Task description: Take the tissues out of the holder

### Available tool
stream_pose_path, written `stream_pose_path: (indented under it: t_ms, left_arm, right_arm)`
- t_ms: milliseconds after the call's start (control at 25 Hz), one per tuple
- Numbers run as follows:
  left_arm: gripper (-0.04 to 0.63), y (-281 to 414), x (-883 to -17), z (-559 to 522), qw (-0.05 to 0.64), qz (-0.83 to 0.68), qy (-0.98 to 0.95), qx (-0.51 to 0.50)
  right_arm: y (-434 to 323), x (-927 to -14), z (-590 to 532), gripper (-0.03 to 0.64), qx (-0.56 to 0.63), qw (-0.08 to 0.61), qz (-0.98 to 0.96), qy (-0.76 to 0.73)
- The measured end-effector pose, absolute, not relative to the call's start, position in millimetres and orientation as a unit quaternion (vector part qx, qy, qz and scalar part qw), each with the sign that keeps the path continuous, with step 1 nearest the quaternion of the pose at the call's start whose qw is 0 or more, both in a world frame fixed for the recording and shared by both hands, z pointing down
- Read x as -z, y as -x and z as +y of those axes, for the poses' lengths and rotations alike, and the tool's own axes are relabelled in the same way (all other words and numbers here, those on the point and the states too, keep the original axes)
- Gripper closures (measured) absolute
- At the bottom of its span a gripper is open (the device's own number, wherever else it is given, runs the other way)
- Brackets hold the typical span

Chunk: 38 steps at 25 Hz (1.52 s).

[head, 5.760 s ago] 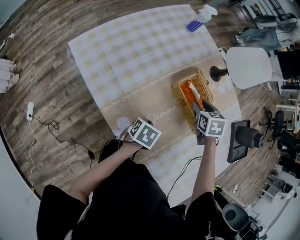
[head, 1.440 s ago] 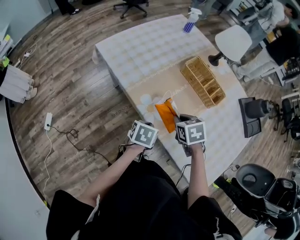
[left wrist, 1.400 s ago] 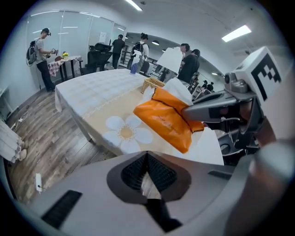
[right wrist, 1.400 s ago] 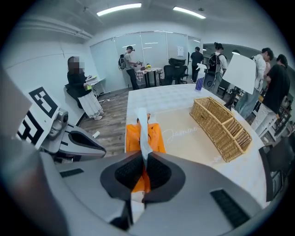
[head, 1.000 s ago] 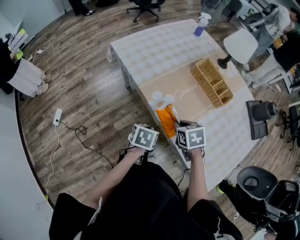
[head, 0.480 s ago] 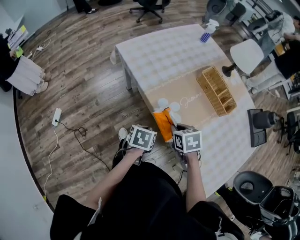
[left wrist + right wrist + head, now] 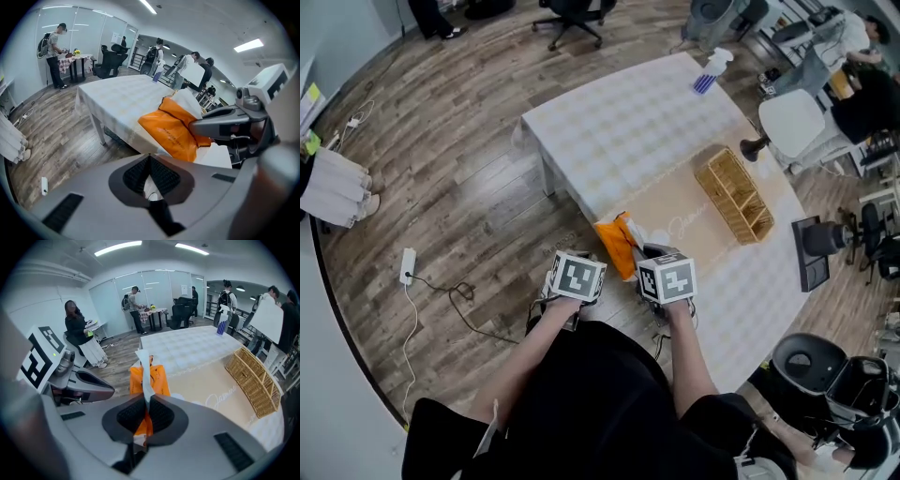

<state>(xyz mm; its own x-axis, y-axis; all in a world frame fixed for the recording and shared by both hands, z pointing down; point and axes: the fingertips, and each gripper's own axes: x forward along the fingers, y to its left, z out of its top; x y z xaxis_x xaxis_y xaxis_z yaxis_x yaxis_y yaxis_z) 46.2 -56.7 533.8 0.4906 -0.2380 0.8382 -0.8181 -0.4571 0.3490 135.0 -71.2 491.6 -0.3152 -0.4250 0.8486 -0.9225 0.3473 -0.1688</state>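
Observation:
The wicker holder (image 7: 734, 194) stands on the table (image 7: 628, 122) with nothing in it; in the right gripper view the holder (image 7: 255, 379) is off to the right. My right gripper (image 7: 146, 401) is shut on the orange tissue pack (image 7: 151, 379), and a white tissue (image 7: 144, 366) sticks up from it. In the head view the pack (image 7: 615, 246) hangs over the table's near edge, just ahead of the right gripper (image 7: 645, 255). My left gripper (image 7: 149, 158) is shut with nothing in it, left of the pack (image 7: 174, 133).
A spray bottle (image 7: 710, 71) stands at the table's far corner. A white chair (image 7: 795, 120) and a black stand (image 7: 817, 246) are to the right of the table. Wooden floor (image 7: 441, 178) with a cable and power strip (image 7: 406, 266) lies to the left. People stand in the background.
The pack, earlier inside the holder, is out and held by the right gripper. Over the last second both grippers moved together away from the holder, to the table's near edge.

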Motion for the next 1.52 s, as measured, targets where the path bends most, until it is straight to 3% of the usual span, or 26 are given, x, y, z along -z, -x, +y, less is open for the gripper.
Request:
stream_pose_path:
  t_ms: [520, 880, 1520]
  left_arm:
    - [0.594, 51, -547, -137, 0.379, -0.341, -0.775, -0.373]
    - [0.594, 64, -557, -151, 0.419, -0.344, -0.762, -0.353]
    - [0.594, 50, -566, -231, 0.422, -0.375, -0.741, -0.364]
  right_arm:
    - [-37, -510, -153, 0.601, -0.343, 0.373, -0.729, -0.46]
    - [-16, -512, -180, 0.601, -0.339, 0.384, -0.736, -0.443]
    - [-31, -524, -270, 0.601, -0.328, 0.395, -0.753, -0.411]
